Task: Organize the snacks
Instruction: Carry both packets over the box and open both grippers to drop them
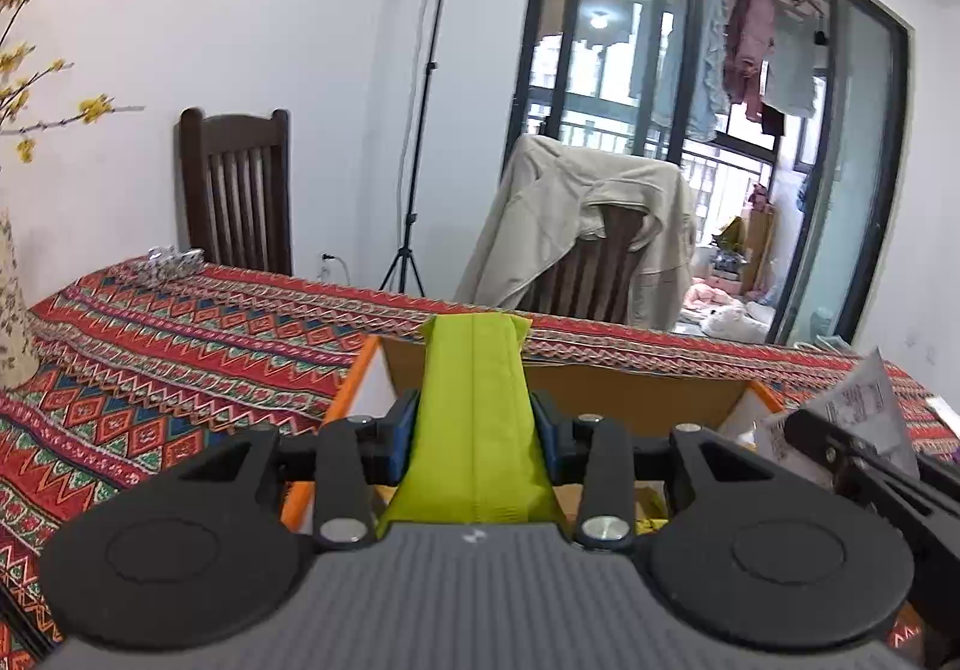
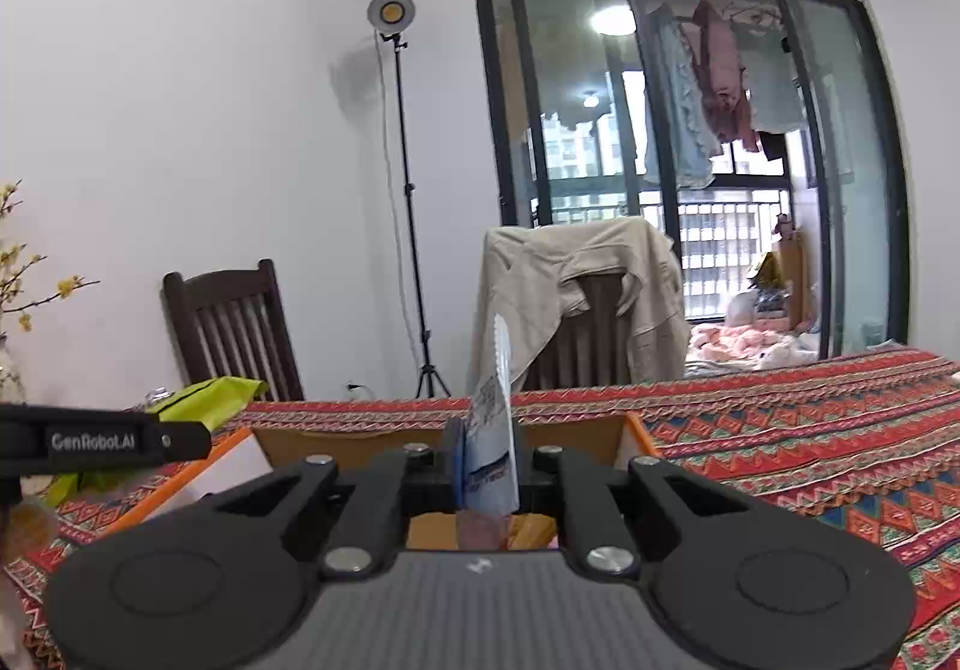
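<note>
Above a cardboard box [image 1: 564,370] with orange flaps, seen through both wrist cameras: two snack packets held over a table draped in a red patterned cloth [image 1: 180,346].

Left gripper [image 1: 474,430]: clamped on a lime-green packet [image 1: 474,400], blue pads pressed against both of its sides, packet jutting forward past the fingertips and over the box's far wall. Same green packet [image 2: 210,397] also caught at the left edge of the right camera's view, held by a black arm marked with white lettering.

Right gripper [image 2: 489,466]: closed tight on a thin white-and-blue packet [image 2: 495,430], held edge-on and upright, its serrated top edge pointing at the ceiling. That packet [image 1: 858,406] also visible at the far right of the left camera's view, just beside the box's right flap.

Inside the box, below the right gripper: a few yellow and pinkish wrappers [image 2: 480,529], too hidden to tell apart.

Beyond the table: two dark wooden chairs, one [image 2: 594,328] draped with a beige jacket, plus a lamp on a tripod [image 2: 408,190] and glass balcony doors [image 2: 690,159] with laundry hung behind.
</note>
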### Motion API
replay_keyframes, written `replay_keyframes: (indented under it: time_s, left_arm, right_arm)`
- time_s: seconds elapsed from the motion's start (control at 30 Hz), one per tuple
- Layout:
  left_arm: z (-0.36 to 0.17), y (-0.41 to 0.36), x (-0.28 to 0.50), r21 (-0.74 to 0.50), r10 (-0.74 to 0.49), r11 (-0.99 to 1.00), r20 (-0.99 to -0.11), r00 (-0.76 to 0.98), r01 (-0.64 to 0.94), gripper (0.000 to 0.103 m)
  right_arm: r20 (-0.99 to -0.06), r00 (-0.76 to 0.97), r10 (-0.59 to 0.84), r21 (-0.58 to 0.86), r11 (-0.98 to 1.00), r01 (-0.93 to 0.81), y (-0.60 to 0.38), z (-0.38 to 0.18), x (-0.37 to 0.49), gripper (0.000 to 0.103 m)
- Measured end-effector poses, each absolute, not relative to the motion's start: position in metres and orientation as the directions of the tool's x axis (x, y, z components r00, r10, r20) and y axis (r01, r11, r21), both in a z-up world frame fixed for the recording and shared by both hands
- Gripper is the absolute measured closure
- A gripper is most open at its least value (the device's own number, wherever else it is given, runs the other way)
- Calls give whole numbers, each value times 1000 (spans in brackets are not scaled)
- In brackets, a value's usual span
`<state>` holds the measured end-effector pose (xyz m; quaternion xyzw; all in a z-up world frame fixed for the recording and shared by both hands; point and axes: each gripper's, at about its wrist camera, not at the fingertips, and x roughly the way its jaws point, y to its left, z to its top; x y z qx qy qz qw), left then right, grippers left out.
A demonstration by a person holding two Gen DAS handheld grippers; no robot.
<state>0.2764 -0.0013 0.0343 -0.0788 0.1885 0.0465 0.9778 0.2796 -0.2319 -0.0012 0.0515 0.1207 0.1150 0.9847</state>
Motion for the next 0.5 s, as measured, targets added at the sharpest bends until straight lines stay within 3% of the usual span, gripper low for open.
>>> replay_keyframes:
  time_s: [0.2,0.3,0.37,0.4,0.43,0.5]
  left_arm:
    - [20,-3,281,-109,68,986,-409,910,-122,64]
    - [16,-7,277,-94,75,988,-392,917,-121,59]
    - [15,-6,274,-98,88,986,-377,922,-134,36]
    - [14,-4,273,-110,95,983,-371,924,-145,11]
    - [15,-1,270,-125,107,979,-355,929,-160,0]
    - [16,1,265,-140,115,976,-328,938,-169,0]
  right_arm:
    - [-280,928,245,115,968,-221,-226,-12,288,91]
    - [-300,925,235,103,972,-213,-226,-16,288,85]
    - [-314,921,232,109,972,-208,-229,-17,287,52]
    - [-316,920,232,118,972,-204,-231,-18,286,20]
    - [-314,922,227,123,973,-197,-233,-18,285,0]
    - [-292,932,216,124,975,-186,-237,-17,280,0]
